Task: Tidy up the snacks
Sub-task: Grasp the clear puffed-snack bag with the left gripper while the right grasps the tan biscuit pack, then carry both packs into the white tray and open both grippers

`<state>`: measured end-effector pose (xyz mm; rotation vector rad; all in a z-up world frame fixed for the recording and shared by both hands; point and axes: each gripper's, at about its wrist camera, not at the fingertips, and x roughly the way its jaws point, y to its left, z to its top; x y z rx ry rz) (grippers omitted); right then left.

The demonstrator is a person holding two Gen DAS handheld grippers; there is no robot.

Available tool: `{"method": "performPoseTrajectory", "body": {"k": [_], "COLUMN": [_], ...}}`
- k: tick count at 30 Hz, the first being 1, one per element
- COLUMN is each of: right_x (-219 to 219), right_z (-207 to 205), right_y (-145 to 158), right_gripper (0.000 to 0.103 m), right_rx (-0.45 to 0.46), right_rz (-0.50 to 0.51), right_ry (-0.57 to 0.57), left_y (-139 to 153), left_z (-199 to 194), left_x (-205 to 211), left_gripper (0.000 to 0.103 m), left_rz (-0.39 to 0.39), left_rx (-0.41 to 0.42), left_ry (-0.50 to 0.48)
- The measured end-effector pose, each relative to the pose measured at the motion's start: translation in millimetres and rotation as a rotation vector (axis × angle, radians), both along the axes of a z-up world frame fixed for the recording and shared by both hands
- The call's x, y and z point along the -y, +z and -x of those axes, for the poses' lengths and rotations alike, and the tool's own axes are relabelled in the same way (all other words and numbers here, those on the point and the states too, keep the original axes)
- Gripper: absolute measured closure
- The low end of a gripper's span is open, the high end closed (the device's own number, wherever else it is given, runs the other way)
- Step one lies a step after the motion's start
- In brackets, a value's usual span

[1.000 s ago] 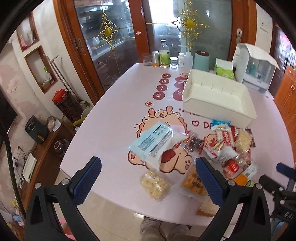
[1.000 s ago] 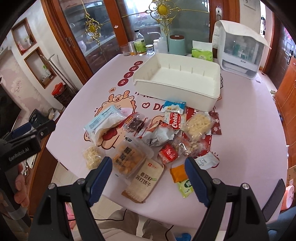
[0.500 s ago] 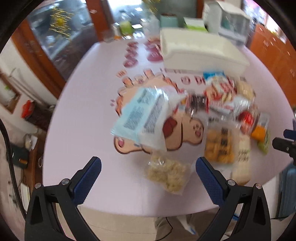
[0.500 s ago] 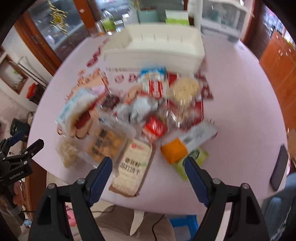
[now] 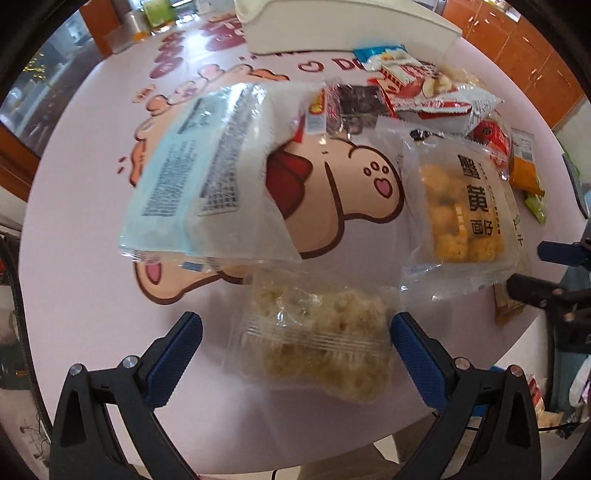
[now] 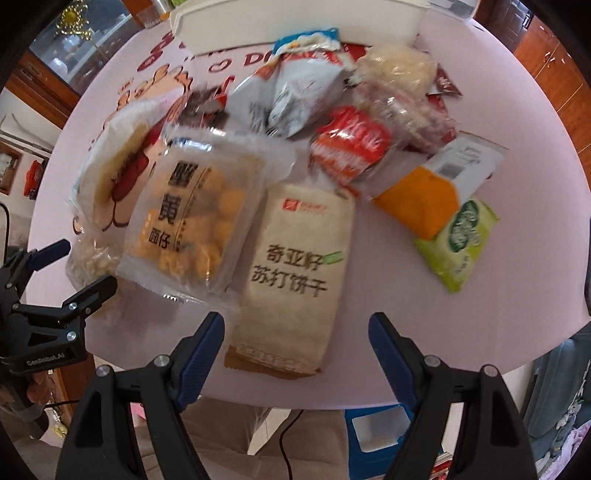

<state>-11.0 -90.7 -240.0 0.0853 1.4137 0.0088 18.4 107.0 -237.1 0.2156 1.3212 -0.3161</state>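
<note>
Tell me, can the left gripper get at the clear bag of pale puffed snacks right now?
Probably yes. The left gripper is open, its pads either side of the clear bag of pale puffed snacks. Only the blue-and-white packet overlaps the bag's far edge, away from the pads.

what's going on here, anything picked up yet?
Nothing yet. A person holds a gripper in each hand over snack packs piled on a pink table. The left gripper is open, straddling a clear bag of pale puffs. The right gripper is open above a beige cracker pack. The white tray sits behind the pile.
</note>
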Motion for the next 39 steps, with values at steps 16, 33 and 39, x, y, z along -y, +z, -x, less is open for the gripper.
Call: {"method": "performPoseTrajectory", "body": {"k": [16,33,39], "right_x": [-25.0,4.4,8.2], "right_z": [7.0,15.9,-30.1], "right_y": [-7.9,113.4,169.3], "right_gripper": [0.045,0.049,0.049], "right_rx": [-0.018,0.256,0.384], "right_rz": [0.079,0.093,0.078], "right_ry": [-0.01,-0.062,-0.009], "left_y": [-14.9,135.8,198.6], "left_z": [8.3,-19.1,-74.7], "left_x": [12.3,-17.2,25.9], "left_gripper": [0.036,0.051,0.051], "left_rz": [0.053,0.27,0.294], "left_rx": [-0.001,0.268,0.43], "left_ry": [-0.126,-0.1,-0.086]}}
